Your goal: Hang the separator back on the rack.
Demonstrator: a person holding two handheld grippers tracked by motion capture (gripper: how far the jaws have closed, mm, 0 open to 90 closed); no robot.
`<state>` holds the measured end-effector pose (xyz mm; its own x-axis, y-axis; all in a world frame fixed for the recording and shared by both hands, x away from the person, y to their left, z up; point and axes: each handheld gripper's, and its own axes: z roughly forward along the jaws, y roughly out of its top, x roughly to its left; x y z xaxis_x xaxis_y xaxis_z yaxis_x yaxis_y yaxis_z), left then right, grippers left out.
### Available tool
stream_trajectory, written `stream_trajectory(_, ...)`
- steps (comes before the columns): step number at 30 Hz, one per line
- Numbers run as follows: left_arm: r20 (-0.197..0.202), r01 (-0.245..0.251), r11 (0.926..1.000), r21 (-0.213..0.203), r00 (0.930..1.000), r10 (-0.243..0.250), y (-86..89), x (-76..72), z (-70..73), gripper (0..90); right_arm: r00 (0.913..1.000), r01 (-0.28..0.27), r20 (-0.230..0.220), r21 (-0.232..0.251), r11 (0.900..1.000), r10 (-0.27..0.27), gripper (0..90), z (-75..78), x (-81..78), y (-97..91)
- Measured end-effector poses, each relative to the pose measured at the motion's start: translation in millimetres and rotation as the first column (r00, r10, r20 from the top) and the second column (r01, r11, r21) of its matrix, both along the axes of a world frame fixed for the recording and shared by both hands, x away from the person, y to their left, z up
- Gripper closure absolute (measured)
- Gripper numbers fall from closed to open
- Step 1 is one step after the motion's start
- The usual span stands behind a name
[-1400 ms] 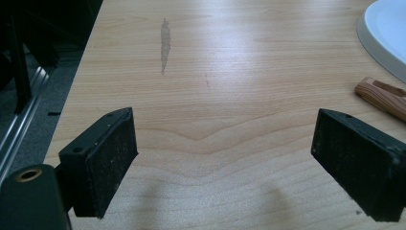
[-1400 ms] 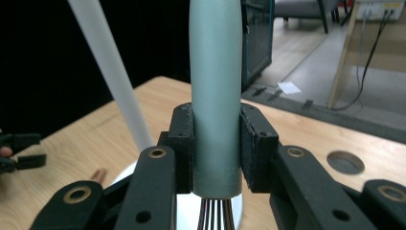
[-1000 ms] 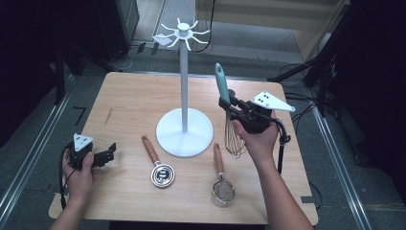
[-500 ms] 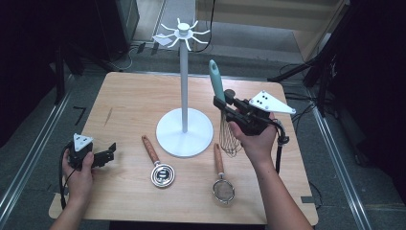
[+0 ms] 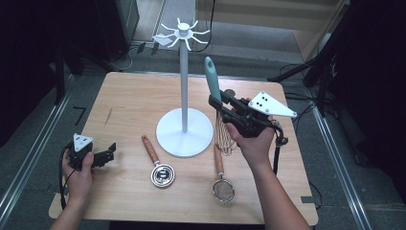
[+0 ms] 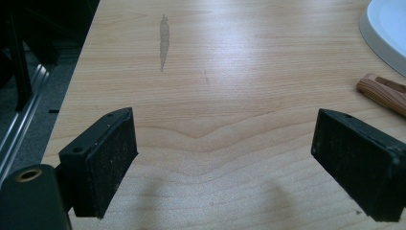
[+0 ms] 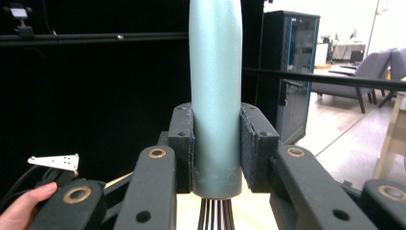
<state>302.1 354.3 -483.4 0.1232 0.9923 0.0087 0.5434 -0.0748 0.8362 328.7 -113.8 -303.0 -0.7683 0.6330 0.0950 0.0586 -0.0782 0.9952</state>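
Lifted a little higher than a second earlier, the right tool (image 5: 221,102) stayed clamped on the teal handle of one whisk (image 5: 212,79), held upright right of the single white stand (image 5: 184,117). One left tool (image 5: 109,154) rested near the table's left edge, pads apart. Two wood-handled strainers (image 5: 160,170) (image 5: 221,184) lay on the pale wooden table (image 5: 129,100). Dark surroundings, grey floor and metal rails ringed it.
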Motion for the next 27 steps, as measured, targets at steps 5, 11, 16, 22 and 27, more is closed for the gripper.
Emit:
stream_trajectory(5,-0.001,0.001,1.0000,0.001,1.0000,-0.001,0.0,0.0,0.0,9.1,0.9999,-0.007,0.015,0.012,0.9999,0.007,71.2,4.8,-2.3,3.4)
stream_trajectory(11,0.001,0.001,1.0000,0.000,1.0000,-0.001,-0.1,0.0,0.0,9.1,0.9993,-0.017,0.034,0.017,0.9997,0.017,71.2,12.4,-3.6,10.2)
stream_trajectory(16,0.002,0.000,1.0000,0.000,1.0000,0.000,-0.1,-0.5,0.1,9.1,0.9986,-0.027,0.047,0.020,0.9994,0.026,71.2,17.3,-2.5,18.4)
stream_trajectory(22,0.000,0.003,1.0000,-0.005,1.0000,-0.003,0.3,-0.4,0.0,9.1,0.9982,-0.024,0.055,0.022,0.9995,0.023,71.2,20.2,-0.8,25.5)
stream_trajectory(27,-0.001,0.004,1.0000,-0.005,1.0000,-0.004,0.4,-0.5,0.0,9.1,0.9979,-0.031,0.058,0.027,0.9991,0.030,71.2,23.1,0.7,30.1)
